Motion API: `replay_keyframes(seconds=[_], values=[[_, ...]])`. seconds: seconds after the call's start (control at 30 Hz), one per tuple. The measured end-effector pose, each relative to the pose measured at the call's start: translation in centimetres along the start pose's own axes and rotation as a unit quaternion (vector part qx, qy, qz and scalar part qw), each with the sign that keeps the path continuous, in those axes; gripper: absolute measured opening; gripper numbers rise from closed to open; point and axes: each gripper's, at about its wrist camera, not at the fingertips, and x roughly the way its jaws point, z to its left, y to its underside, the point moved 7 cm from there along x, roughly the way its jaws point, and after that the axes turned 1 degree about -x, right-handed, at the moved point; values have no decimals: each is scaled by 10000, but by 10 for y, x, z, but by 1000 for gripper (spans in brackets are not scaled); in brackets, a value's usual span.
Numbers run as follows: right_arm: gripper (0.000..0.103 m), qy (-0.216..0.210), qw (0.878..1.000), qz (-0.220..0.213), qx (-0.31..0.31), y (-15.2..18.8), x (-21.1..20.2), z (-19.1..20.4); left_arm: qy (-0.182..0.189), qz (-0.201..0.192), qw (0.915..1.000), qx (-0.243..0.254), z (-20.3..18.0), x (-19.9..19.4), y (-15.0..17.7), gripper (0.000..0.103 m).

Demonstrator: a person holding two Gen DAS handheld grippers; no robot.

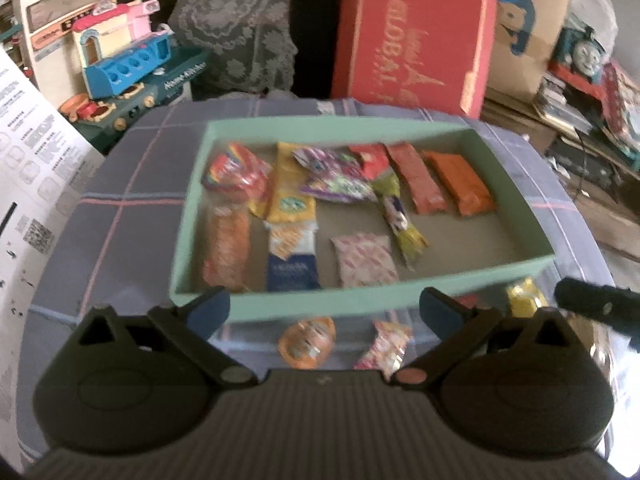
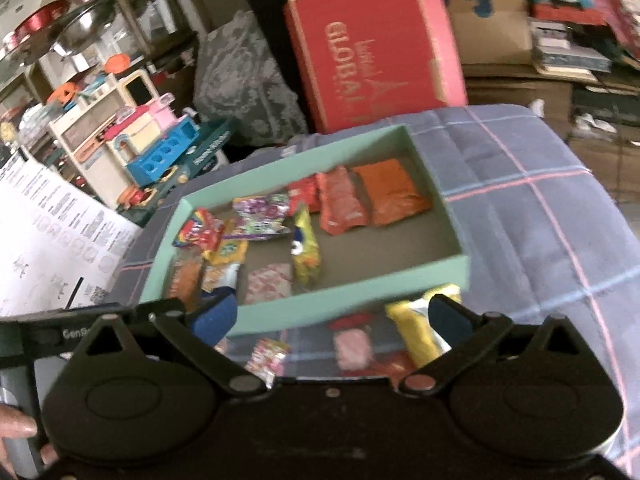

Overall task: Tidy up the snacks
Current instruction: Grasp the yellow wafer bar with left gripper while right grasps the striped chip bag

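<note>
1. Grippers spread wide: the left gripper (image 1: 324, 308) and the right gripper (image 2: 334, 316) both hang angled down over the near edge of a plaid-covered table (image 1: 120, 184), jaws fully apart with nothing between the blue pads.
2. Both sit just short of the mint-green box (image 1: 280, 304), whose near wall runs across between each pair of fingers.
3. Inside the box lie the sorted snacks: two orange-red bars (image 1: 436, 184) side by side at the far right, a purple packet (image 1: 340, 176), a yellow packet (image 1: 288, 192), a rainbow-striped packet (image 1: 236, 172), an orange sachet (image 1: 226, 252), a blue-and-white sachet (image 1: 292, 260) and a pink-patterned pouch (image 1: 364, 258).
4. The bars' long axes run from the near wall toward the far wall, slightly tilted; a yellow twist-wrapped sweet (image 1: 400, 216) lies on a similar diagonal.
5. Loose on the cloth outside the near wall: an orange round-ended packet (image 1: 308, 342), a pink wrapped candy (image 1: 384, 346) and a yellow packet (image 1: 524, 300) near the right.
6. Only the right wrist view shows that yellow packet (image 2: 416, 328) whole, lying lengthwise beside the right finger, plus a pink sweet (image 2: 352, 350), part of the person's hand (image 2: 16, 436) at the lower left, and the left tool's black body (image 2: 60, 336).
7. Only the left wrist view shows the right tool's black tip (image 1: 592, 308) at the edge.
8. Behind the table stand a red carton (image 1: 412, 36) and a toy kitchen (image 1: 120, 60).
</note>
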Motion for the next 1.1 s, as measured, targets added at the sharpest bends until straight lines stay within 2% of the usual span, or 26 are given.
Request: replay_keyframes(seconds=[0.43,0.73,0.9,1.0,1.07,1.1], values=[[103,687,9948,-108,747,30,-31,-92,223,362,9970,645,-62,13,43,103],[103,865,9881,207,1258,60,-8,-132,228,607,9935,931,-87,31,54,103],[89,949,9868,229,1291,65,8,-137,215,706,9923,991,-99,39,53,103],[73,901,9859,259,1385,67,15,-142,238,723,9915,1053,-111,43,50,103],[53,803,9873,204,1355,70,14,-144,256,737,9908,1105,-121,46,49,103],[52,815,9882,152,1289,70,11,-144,271,745,9904,1135,-128,47,48,103]])
